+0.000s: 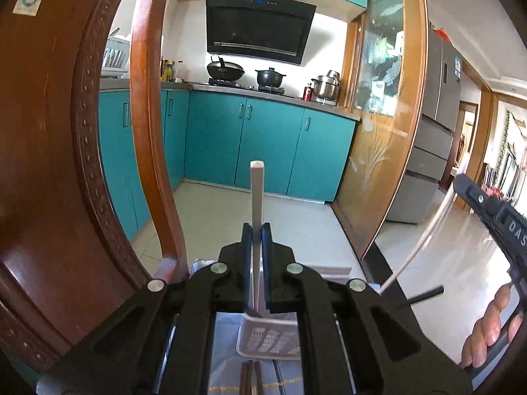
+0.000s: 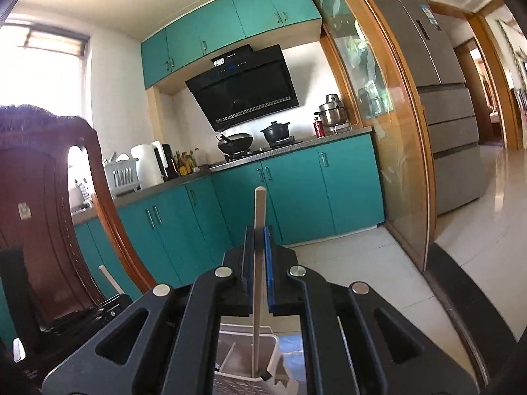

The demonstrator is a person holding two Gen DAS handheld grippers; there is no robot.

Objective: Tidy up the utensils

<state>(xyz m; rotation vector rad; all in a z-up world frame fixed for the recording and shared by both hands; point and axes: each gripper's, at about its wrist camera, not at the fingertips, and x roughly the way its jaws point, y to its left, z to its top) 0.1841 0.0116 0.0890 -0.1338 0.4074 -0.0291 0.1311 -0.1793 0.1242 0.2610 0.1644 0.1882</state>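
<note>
Left wrist: fingers pinch white chopstick | wooden chair crowds left (close) | right fingers pinch another chopstick

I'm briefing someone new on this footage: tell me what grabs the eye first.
Each gripper is shut on a pale chopstick standing upright: the left gripper holds a white chopstick, the right gripper a beige chopstick. Below them sits a white slotted basket. Behind, teal cabinets run under a black range hood.

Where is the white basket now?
In the left wrist view the white basket sits low at centre, under the left gripper, just beyond the dark chopsticks.
</note>
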